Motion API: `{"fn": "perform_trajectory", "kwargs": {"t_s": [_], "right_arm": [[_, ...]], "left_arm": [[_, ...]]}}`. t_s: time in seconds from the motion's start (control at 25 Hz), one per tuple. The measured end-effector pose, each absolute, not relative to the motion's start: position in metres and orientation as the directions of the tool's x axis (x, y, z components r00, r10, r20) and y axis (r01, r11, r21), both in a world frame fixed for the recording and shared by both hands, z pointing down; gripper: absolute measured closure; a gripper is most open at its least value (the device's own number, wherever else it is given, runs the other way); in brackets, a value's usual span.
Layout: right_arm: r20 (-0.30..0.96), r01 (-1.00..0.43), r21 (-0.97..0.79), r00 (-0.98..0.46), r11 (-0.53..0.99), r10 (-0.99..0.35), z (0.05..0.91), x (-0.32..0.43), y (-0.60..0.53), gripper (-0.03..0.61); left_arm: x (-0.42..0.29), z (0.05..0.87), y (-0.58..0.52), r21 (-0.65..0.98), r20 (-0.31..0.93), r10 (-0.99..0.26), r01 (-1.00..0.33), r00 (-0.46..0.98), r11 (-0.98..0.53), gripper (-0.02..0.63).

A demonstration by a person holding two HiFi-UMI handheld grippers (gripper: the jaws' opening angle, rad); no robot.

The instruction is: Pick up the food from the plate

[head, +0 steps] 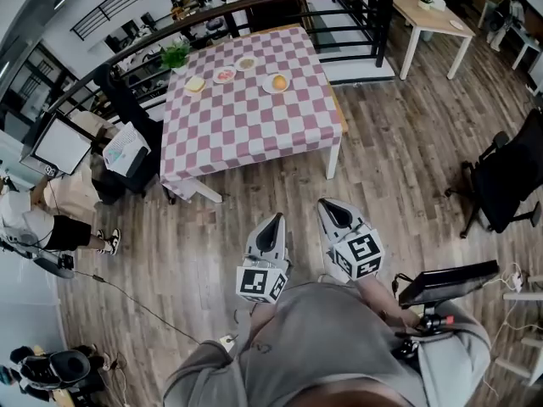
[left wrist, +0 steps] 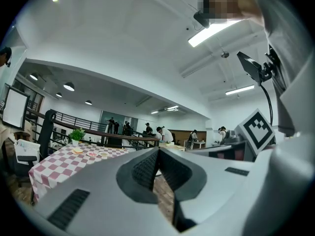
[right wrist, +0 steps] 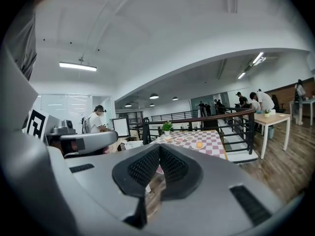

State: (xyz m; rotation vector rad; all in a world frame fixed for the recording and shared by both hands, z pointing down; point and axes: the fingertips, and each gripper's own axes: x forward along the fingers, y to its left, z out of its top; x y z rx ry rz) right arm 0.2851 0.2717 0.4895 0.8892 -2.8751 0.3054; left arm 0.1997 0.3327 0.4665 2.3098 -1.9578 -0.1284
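Observation:
Far ahead stands a table with a pink-and-white checked cloth (head: 246, 117). It carries several small plates: one with a round orange food (head: 278, 82), one with a pale bread-like piece (head: 196, 84), and two more (head: 225, 75) (head: 247, 63). Both grippers hang over the wooden floor, well short of the table. My left gripper (head: 273, 220) (left wrist: 158, 149) is shut and empty. My right gripper (head: 331, 206) (right wrist: 159, 146) is also shut and empty. The right gripper view shows the orange food (right wrist: 199, 145) on its plate in the distance; the left gripper view shows the plates (left wrist: 92, 154) small at the left.
A potted plant (head: 176, 56) sits at the table's far corner by a curved black railing (head: 280, 2). A black office chair (head: 501, 181) stands to the right and a wooden table (head: 428, 15) at the back right. A person (head: 42, 219) sits at the left. A screen on a stand (head: 447, 282) is close on my right.

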Motion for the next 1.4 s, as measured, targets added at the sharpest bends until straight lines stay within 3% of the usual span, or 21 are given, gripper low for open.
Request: {"fn": "perform_trajectory", "kwargs": {"t_s": [0.6,1.4], "right_arm": [[0.203,-0.605,-0.082,-0.788,0.792,-0.581,0.474,0.165,0.171,0.568],[0.223,-0.675,-0.050,-0.726,0.736,-0.650,0.474,0.049,0.109,0.568]], "left_arm": [[0.063,0.465,0.231,0.142,0.005,-0.978,-0.968,0.211,-0.208,0.610],[-0.064,0.480,0.162,0.183,-0.029,-0.959,-0.942,0.281,-0.282,0.609]]}}
